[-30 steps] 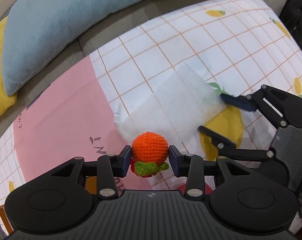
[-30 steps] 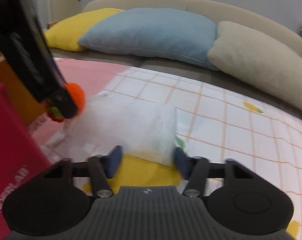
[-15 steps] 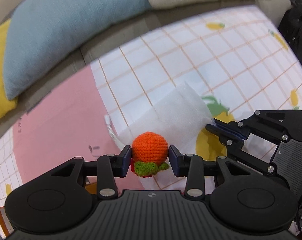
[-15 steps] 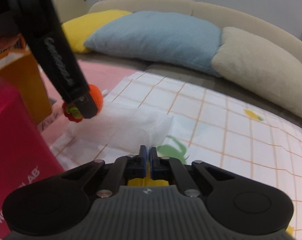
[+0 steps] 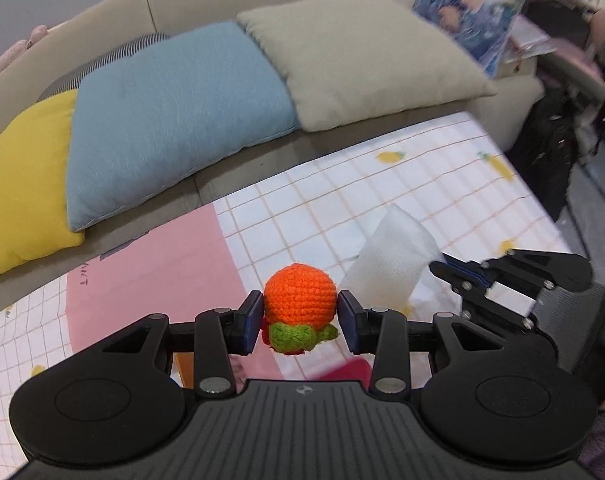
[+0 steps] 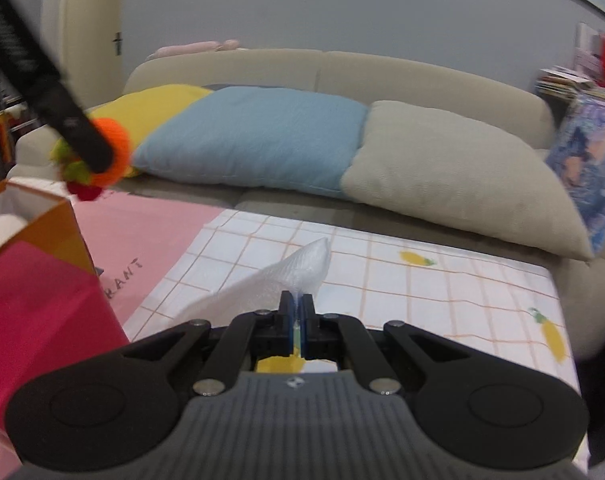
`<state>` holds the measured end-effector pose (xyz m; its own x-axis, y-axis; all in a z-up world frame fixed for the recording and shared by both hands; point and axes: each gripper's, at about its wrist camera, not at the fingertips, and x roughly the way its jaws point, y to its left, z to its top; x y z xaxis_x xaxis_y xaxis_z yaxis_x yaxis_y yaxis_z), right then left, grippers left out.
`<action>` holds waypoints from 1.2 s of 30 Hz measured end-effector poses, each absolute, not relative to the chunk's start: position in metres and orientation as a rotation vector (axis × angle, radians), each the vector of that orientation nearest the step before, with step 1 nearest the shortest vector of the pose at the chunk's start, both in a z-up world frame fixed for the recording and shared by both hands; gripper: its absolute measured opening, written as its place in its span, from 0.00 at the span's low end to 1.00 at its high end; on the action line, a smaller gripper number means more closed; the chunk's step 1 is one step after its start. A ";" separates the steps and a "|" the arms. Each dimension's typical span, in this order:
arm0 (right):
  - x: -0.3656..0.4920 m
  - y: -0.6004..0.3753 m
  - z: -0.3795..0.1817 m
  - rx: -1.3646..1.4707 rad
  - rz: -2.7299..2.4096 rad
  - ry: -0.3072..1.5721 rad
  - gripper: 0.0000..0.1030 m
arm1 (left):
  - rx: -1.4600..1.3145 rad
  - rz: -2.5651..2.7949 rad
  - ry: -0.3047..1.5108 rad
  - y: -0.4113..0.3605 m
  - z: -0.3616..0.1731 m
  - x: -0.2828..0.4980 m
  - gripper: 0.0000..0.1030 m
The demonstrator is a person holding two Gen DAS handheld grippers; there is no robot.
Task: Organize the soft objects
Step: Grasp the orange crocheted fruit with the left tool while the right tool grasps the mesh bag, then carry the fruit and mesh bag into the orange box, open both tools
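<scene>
My left gripper (image 5: 299, 316) is shut on an orange crocheted ball (image 5: 299, 298) with green leaves and holds it in the air above the cloth-covered table. It also shows at the upper left of the right wrist view (image 6: 102, 152). My right gripper (image 6: 297, 318) is shut on the edge of a white bubble-wrap sheet (image 6: 262, 284) and has lifted it off the checked tablecloth (image 6: 442, 288). In the left wrist view the sheet (image 5: 394, 256) hangs from my right gripper (image 5: 442, 270) at the right.
An orange paper bag (image 6: 42, 220) and a red box (image 6: 34, 320) stand at the left. Behind the table is a beige sofa (image 6: 322, 72) with yellow (image 5: 18, 184), blue (image 5: 170, 120) and beige (image 5: 354, 56) cushions. Clutter lies at the far right.
My right gripper closed on the bubble-wrap edge and lifted the sheet. My left gripper rose with the orange ball still in it.
</scene>
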<state>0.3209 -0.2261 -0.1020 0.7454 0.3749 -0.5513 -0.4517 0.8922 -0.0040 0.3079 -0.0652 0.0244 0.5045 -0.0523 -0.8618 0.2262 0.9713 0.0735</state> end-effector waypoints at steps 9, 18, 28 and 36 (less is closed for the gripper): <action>0.246 -0.255 -0.089 -0.075 0.299 0.725 0.00 | 0.059 -0.245 1.014 -0.061 0.026 0.219 0.44; 0.174 -0.269 -0.098 0.135 0.236 1.064 0.00 | -0.076 -0.281 1.059 -0.055 -0.012 0.162 0.44; 0.131 -0.234 -0.102 0.031 0.357 1.143 0.56 | -0.159 -0.290 1.037 -0.030 -0.029 0.114 0.44; 0.154 -0.203 -0.100 -0.359 0.556 0.900 0.96 | -0.227 -0.289 0.993 -0.010 -0.028 0.094 0.44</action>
